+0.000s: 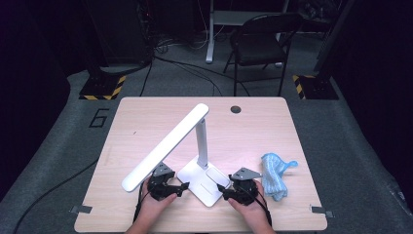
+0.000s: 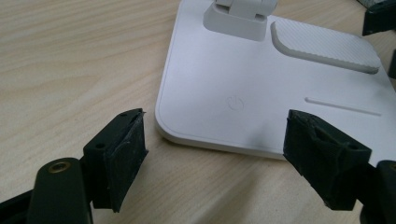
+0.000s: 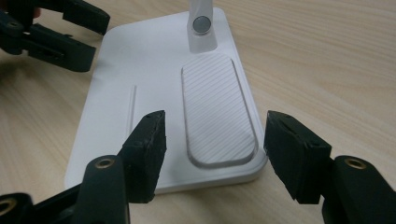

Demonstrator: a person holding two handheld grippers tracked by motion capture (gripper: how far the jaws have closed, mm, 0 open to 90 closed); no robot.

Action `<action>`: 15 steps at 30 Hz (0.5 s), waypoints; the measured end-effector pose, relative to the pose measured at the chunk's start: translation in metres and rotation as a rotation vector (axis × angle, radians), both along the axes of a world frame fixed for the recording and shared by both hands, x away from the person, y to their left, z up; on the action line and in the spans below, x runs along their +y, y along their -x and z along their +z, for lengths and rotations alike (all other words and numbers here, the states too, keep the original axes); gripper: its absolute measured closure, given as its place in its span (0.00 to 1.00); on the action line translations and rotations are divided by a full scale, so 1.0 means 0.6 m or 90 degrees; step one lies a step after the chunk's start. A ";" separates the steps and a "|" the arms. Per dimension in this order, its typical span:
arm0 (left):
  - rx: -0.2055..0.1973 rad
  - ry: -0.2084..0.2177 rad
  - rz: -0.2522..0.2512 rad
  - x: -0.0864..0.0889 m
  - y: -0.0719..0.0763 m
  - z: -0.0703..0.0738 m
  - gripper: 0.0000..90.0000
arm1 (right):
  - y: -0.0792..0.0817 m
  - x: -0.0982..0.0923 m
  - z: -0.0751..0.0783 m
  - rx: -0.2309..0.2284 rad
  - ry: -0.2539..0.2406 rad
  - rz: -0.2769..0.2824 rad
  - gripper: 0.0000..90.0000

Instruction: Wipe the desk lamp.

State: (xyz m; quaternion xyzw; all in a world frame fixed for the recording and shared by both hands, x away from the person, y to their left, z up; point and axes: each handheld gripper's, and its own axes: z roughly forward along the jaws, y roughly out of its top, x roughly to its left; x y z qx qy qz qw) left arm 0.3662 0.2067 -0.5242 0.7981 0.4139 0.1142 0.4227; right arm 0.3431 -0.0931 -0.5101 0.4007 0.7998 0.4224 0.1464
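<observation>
A white desk lamp stands on the wooden table [image 1: 146,117]. It has a flat base [image 1: 202,183], an upright stem [image 1: 201,141] and a long head [image 1: 165,146] that slopes down to the left. My left gripper [image 1: 183,188] is at the base's left edge and open. In the left gripper view its jaws [image 2: 215,140] straddle a near corner of the base [image 2: 261,88], short of the power symbol [image 2: 234,102], without pressing on it. My right gripper [image 1: 223,189] is open at the base's right side, and its jaws [image 3: 215,140] frame the ribbed pad [image 3: 215,107].
A bundle of light blue cord [image 1: 275,175] lies on the table just right of my right hand. A round cable hole [image 1: 235,109] sits near the table's far edge. A black folding chair [image 1: 263,44] stands on the floor beyond the table.
</observation>
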 end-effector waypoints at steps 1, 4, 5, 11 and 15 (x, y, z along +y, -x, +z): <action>-0.003 -0.002 -0.001 -0.002 -0.001 0.000 0.23 | 0.003 0.000 0.000 0.000 -0.003 -0.003 0.43; -0.007 -0.003 -0.007 -0.006 -0.005 0.001 0.23 | 0.017 -0.003 0.004 0.011 -0.005 -0.003 0.42; -0.003 -0.001 -0.006 -0.007 -0.005 0.002 0.23 | 0.021 -0.004 0.005 0.010 -0.006 -0.002 0.42; 0.000 0.007 -0.013 -0.010 -0.012 0.000 0.24 | 0.048 -0.007 0.005 0.031 -0.009 0.003 0.42; 0.004 0.010 -0.013 -0.011 -0.015 -0.001 0.24 | 0.056 -0.001 -0.003 0.035 0.007 0.012 0.42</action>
